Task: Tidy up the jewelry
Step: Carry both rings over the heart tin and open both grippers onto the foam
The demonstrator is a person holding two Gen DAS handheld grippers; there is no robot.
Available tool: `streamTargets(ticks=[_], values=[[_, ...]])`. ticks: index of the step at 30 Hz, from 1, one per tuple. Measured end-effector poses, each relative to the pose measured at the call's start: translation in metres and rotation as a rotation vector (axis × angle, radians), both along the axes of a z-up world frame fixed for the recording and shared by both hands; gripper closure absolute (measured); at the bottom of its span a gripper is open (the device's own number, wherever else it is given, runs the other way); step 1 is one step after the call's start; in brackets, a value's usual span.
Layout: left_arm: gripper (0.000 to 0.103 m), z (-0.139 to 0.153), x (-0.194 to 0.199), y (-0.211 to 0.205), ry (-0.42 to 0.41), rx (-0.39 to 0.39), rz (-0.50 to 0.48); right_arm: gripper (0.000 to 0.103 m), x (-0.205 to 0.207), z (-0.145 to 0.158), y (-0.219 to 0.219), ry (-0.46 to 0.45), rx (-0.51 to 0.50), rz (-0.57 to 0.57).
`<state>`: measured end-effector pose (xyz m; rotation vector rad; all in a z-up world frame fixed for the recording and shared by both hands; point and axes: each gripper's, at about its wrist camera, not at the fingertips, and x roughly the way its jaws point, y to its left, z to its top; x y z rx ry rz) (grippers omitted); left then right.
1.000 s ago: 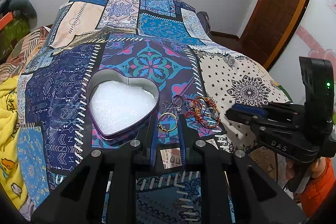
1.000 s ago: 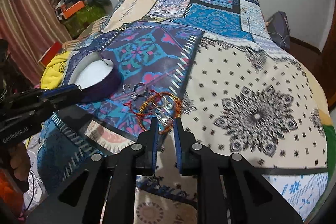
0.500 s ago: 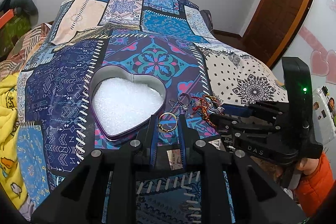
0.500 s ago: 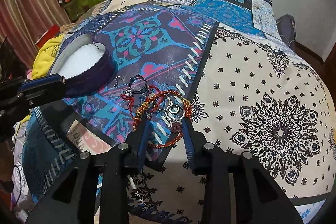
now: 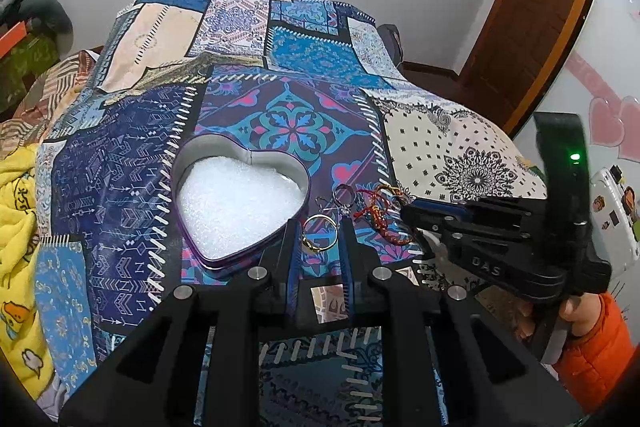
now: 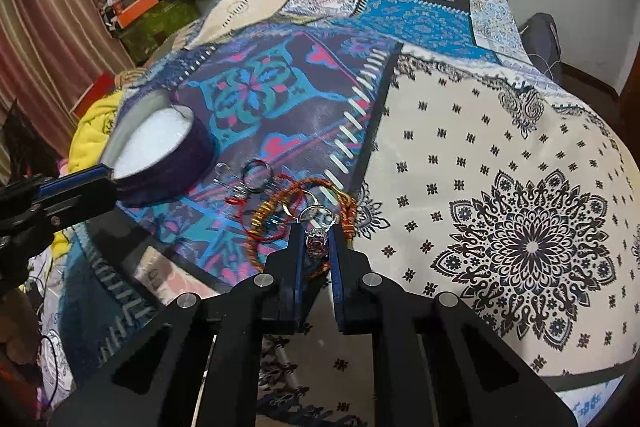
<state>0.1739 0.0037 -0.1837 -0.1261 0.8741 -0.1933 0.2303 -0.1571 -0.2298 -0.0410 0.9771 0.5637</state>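
Jewelry pile (image 6: 288,211): left on the bedspread (image 6: 480,155), unsorted.
Heart tin (image 5: 240,203): nothing placed inside yet.
Right gripper (image 6: 318,245): pinched on the stone ring (image 6: 317,241).
Left gripper (image 5: 319,241): gold ring (image 5: 319,239) held between its fingers.

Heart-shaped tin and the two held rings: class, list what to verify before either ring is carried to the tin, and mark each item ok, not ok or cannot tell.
1. Right gripper shut on the stone ring: ok.
2. Left gripper holds the gold ring: ok.
3. Heart-shaped tin open, white padding bare: ok.
4. Stone ring free of the red and orange bracelets: cannot tell.
5. Silver ring lies clear of both jaws: ok.
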Motion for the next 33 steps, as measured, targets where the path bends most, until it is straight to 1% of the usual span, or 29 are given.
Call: streamTargets(ticks=[6,10,16,21,28,33], values=[[0.086,0.013,-0.004,0.011,-0.033,0.005,0.027,0.092,-0.008,0.032,0.010,-0.080,0.036,0.018],[0.086,0.022,-0.005,0.024,-0.059,0.013,0.056,0.092,-0.012,0.055,0.025,-0.136,0.077,0.043],[0.086,0.028,0.001,0.046,-0.077,0.019,0.092,0.092,-0.011,0.069,0.051,-0.175,0.122,0.091],[0.086,0.026,0.009,0.059,-0.068,0.014,0.097,0.092,-0.008,0.065,0.069,-0.169,0.134,0.125],[0.086,0.014,0.022,0.063,-0.040,0.006,0.081,0.092,0.002,0.042,0.091,-0.105,0.114,0.166],[0.086,0.006,0.029,0.062,-0.017,0.004,0.063,0.092,0.005,0.030,0.097,-0.076,0.092,0.183]])
